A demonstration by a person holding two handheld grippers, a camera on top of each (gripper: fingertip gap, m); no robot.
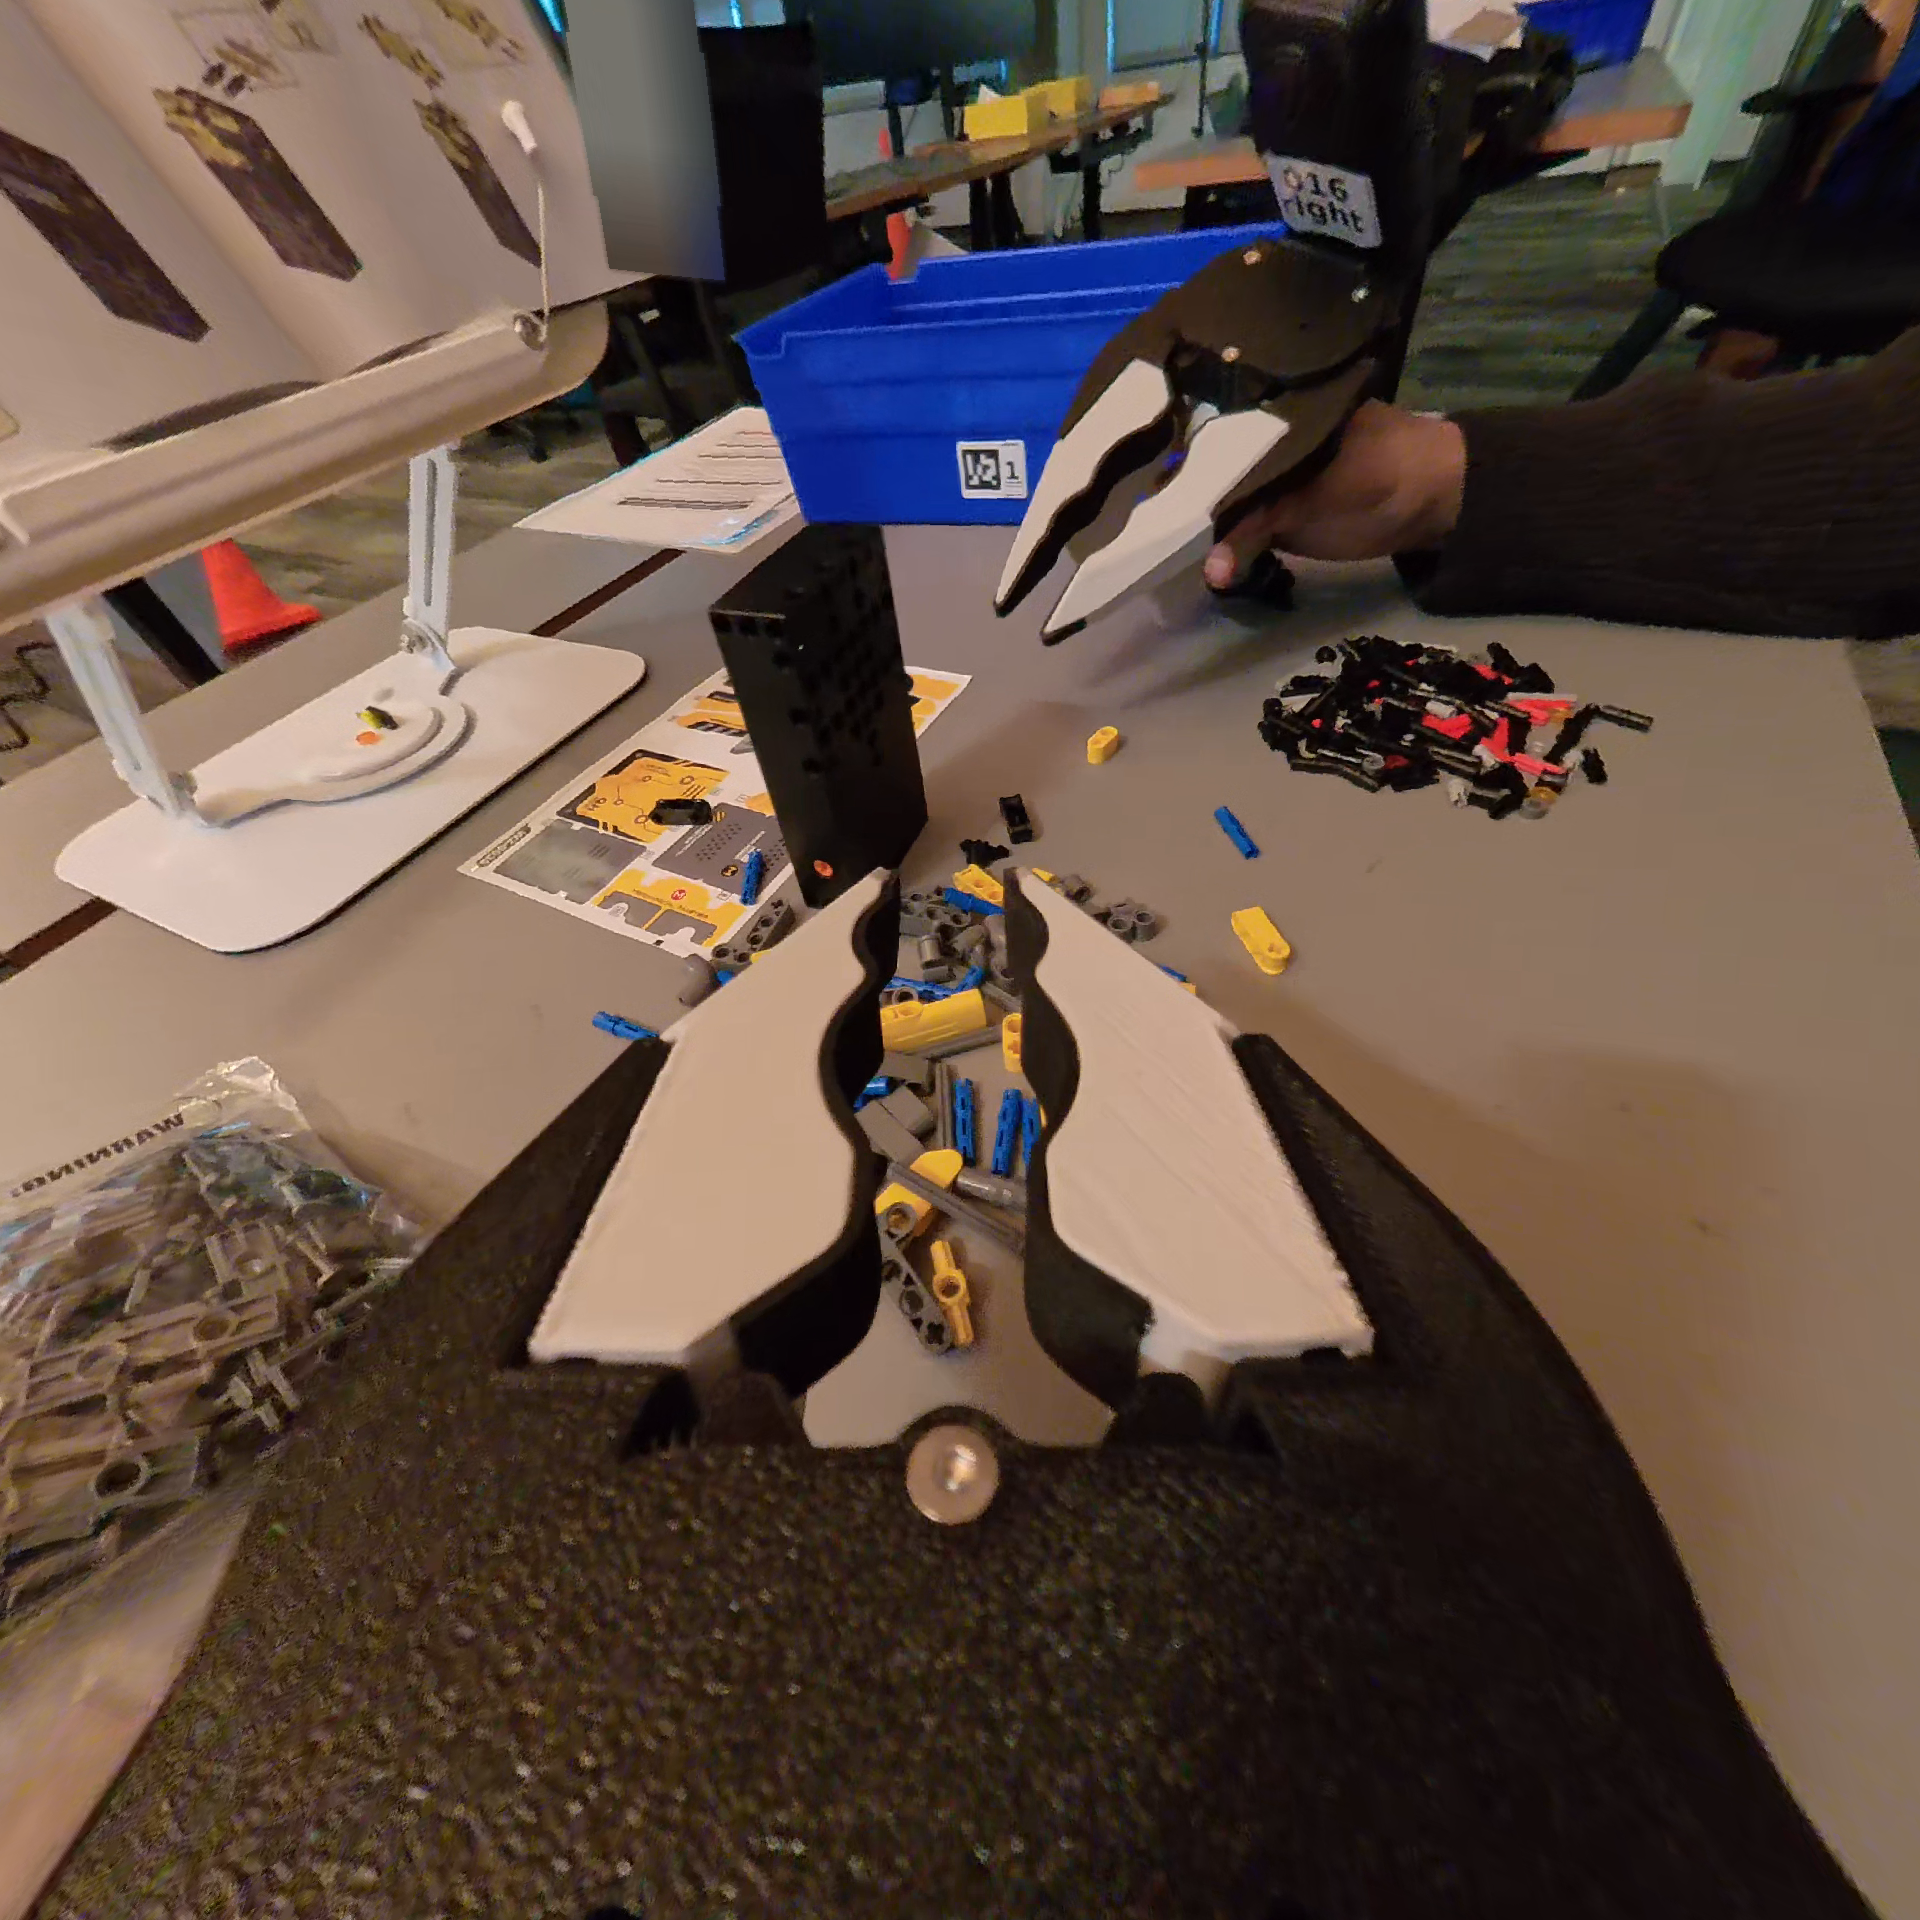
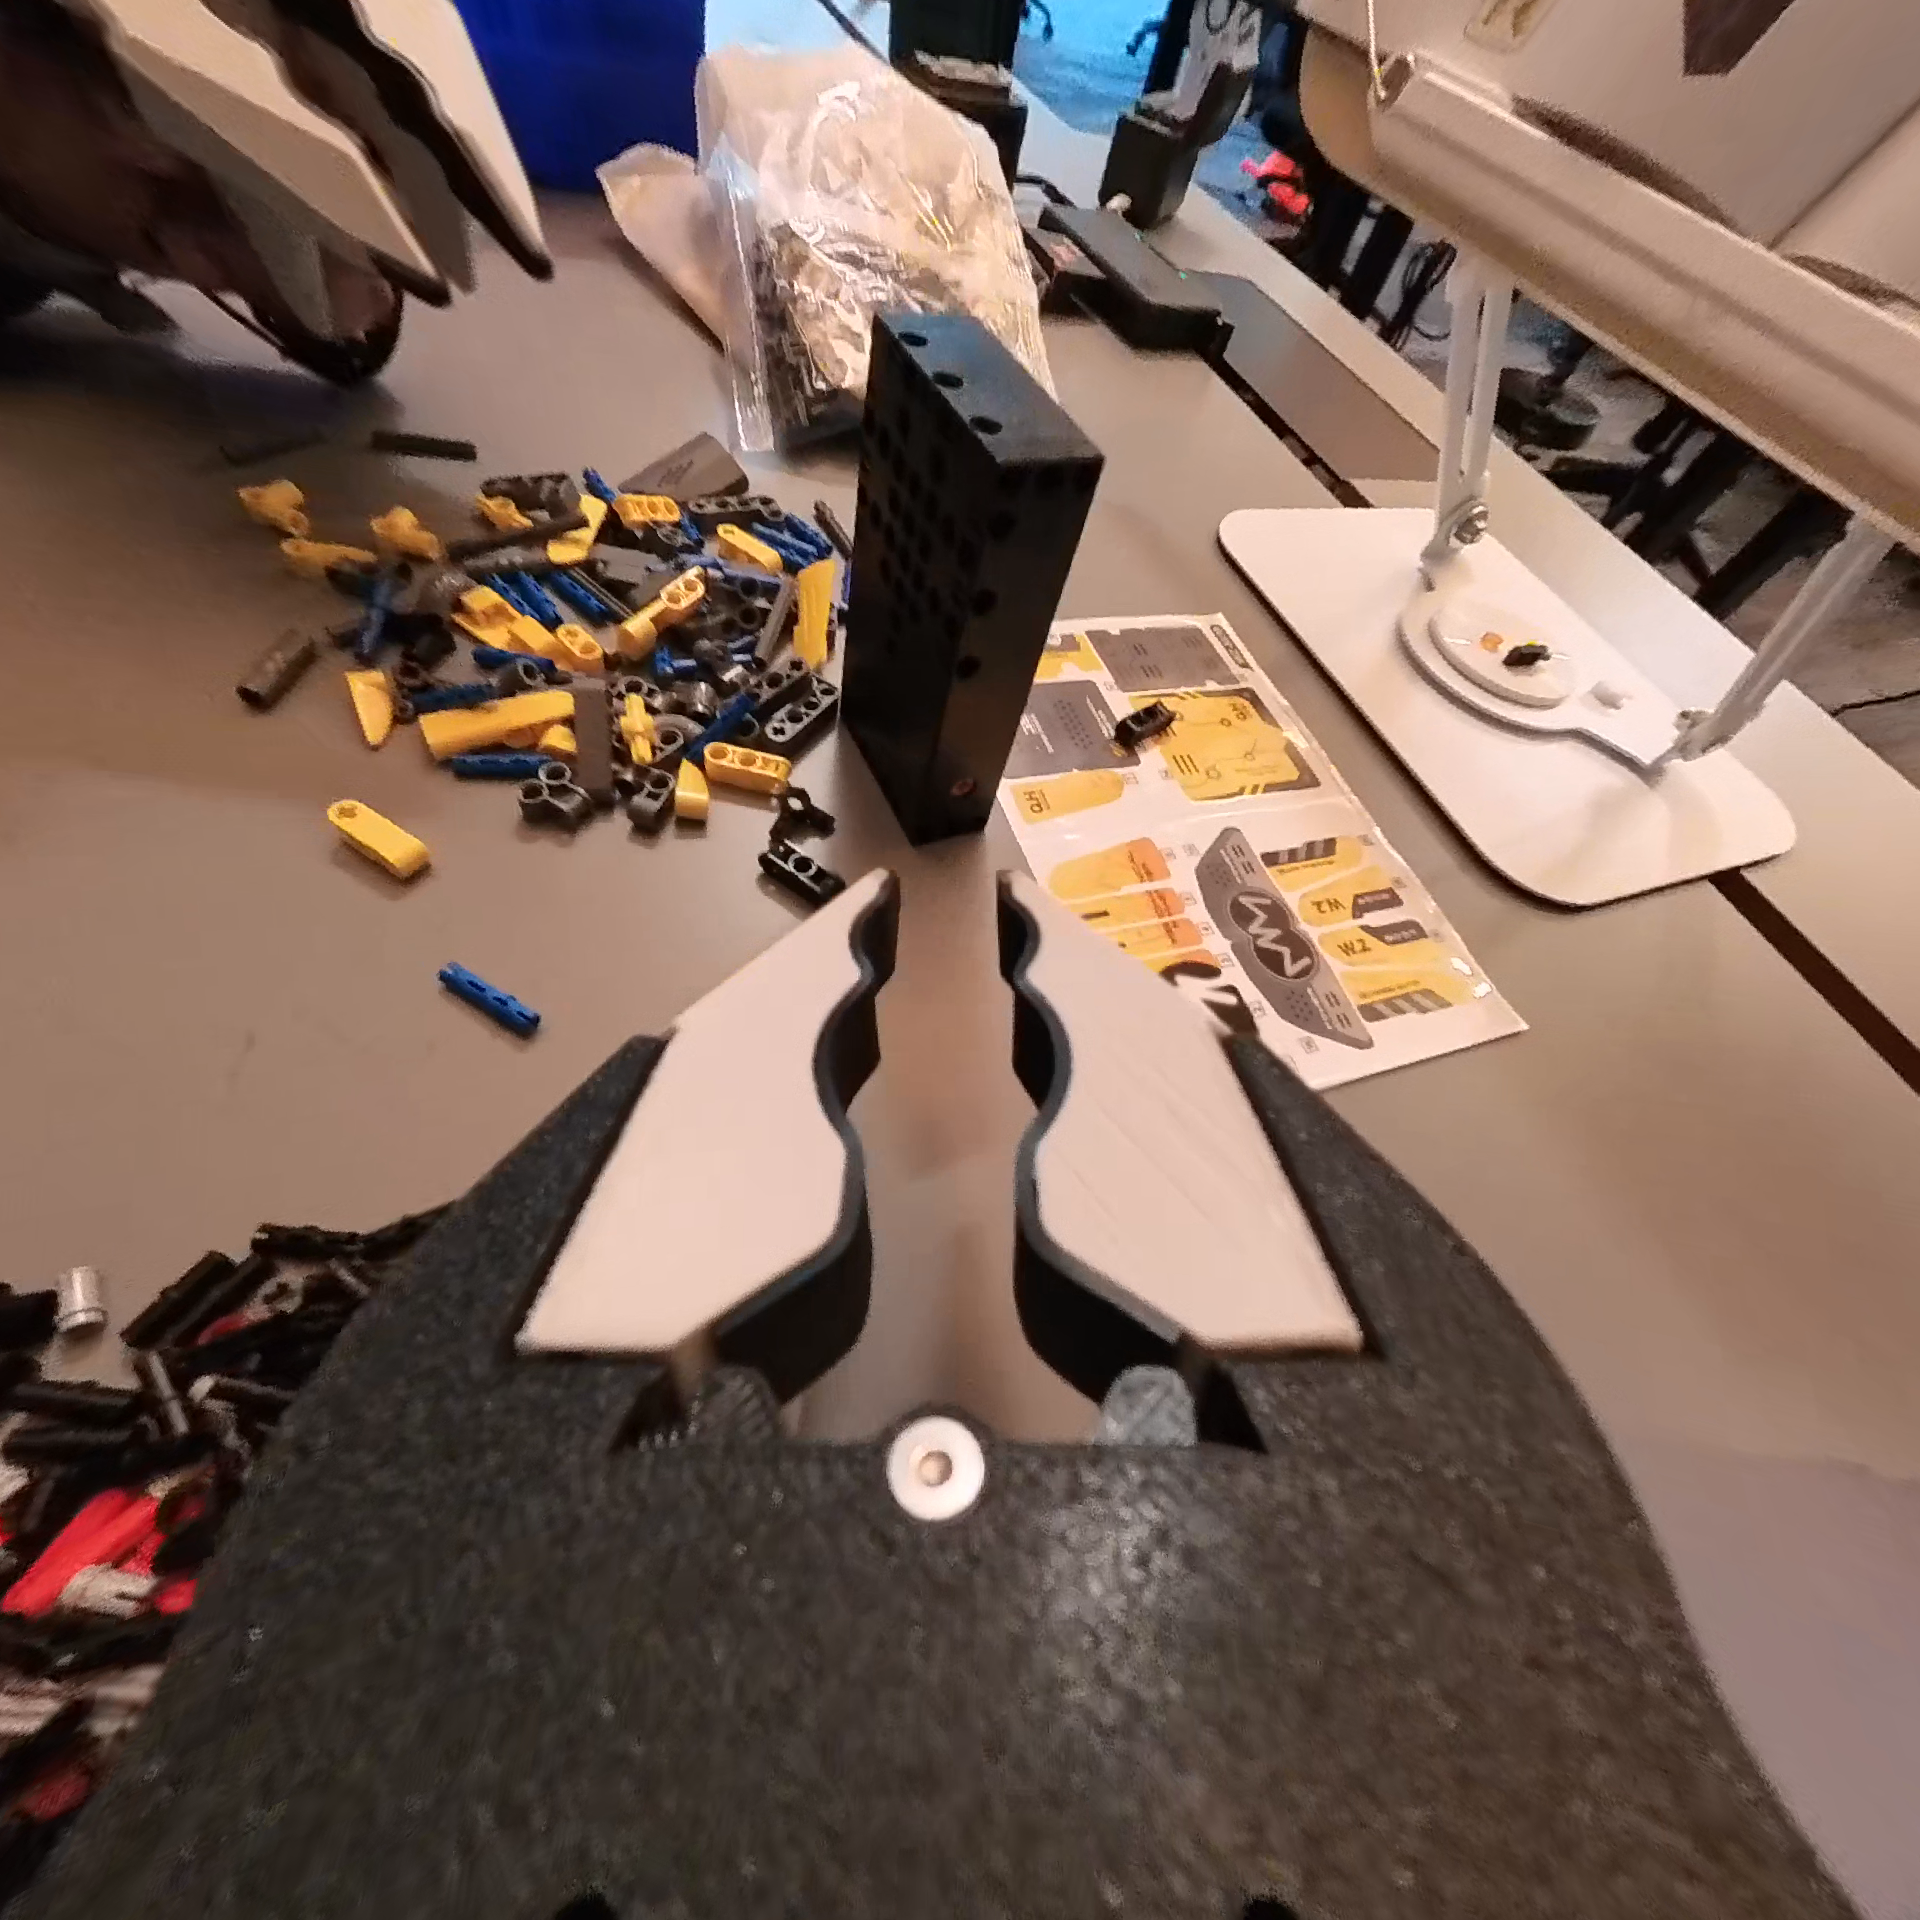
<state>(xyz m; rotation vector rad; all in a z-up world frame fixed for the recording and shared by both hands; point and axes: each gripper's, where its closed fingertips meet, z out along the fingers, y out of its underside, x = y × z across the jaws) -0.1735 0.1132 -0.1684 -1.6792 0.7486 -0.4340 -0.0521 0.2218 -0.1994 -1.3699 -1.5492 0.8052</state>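
My left gripper point(image 1: 951, 894) is open and empty, hovering just above a loose pile of yellow, blue and grey building parts point(image 1: 935, 1101) on the grey table point(image 1: 1455, 1091). A tall black perforated block point(image 1: 821, 717) stands upright just beyond its fingertips. My right gripper point(image 2: 948, 888) is open and empty, low over bare table, pointing at the same black block point(image 2: 956, 603). The parts pile point(image 2: 603, 644) lies left of the block. The right gripper point(image 1: 1029, 621) shows raised at the back right, held by a hand. The left gripper point(image 2: 494, 278) shows at top left.
A pile of black and red pins point(image 1: 1434, 727) lies at right. A sticker sheet point(image 1: 644, 831) lies beside the block. A white stand point(image 1: 343, 790) holds an open instruction booklet point(image 1: 208, 156). A blue bin point(image 1: 935, 364) stands behind. A bag of grey parts point(image 1: 135, 1299) lies left. The gap from one gripper's tips to the other's is roughly 15 cm. The tall black perforated block point(image 1: 821, 717) sits 9 cm or so from the ends of my left fingers.
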